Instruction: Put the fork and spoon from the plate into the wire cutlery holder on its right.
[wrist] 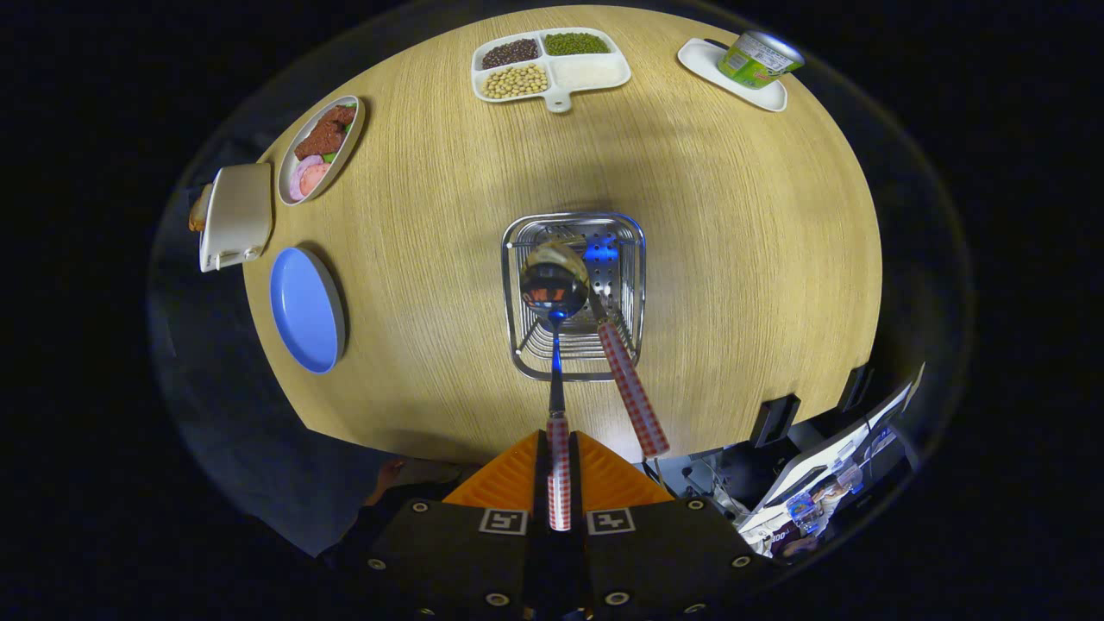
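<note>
Pointed down over the round wooden table point(733, 259), the gripper point(559, 483) is clamped on the checked handle of the steel spoon point(555, 345), its bowl pointing away above the wire cutlery holder point(517, 345), where the checked-handled fork point(634, 397) leans.

gripper-mounted fisheye high above the round table point(733, 259), facing straight down along its fingers

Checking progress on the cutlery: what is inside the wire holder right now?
In the wire cutlery holder, the fork leans with its checked handle out. The gripper, shut on the spoon, holds it above, hiding part of the perforated bottom.
</note>
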A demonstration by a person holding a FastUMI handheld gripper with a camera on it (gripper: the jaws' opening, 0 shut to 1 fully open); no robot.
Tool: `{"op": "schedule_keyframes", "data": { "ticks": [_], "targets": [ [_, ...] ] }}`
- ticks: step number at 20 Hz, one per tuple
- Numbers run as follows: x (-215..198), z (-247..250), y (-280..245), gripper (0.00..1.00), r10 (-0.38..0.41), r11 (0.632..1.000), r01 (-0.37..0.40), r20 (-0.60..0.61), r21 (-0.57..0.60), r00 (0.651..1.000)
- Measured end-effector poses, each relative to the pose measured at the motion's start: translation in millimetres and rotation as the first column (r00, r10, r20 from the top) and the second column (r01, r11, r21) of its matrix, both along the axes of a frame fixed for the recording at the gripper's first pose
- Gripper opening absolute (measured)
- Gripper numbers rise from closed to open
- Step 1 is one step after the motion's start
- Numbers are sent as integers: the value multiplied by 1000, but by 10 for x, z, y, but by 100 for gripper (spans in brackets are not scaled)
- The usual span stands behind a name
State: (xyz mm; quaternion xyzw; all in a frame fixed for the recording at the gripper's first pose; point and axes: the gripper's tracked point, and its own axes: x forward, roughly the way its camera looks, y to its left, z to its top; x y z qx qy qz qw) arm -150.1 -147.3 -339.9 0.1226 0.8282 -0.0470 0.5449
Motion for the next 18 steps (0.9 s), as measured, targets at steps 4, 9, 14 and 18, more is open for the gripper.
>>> {"op": "schedule_keyframes", "data": {
  "ticks": [4,9,14,18],
  "targets": [
    [150,39,14,12,-29,1000,28,20,10,999],
    [430,104,-16,9,-101,995,100,110,21,989],
    [696,345,-56,12,-153,988,155,280,13,948],
    [998,750,-3,25,-134,990,135,480,31,867]
  ]
}}
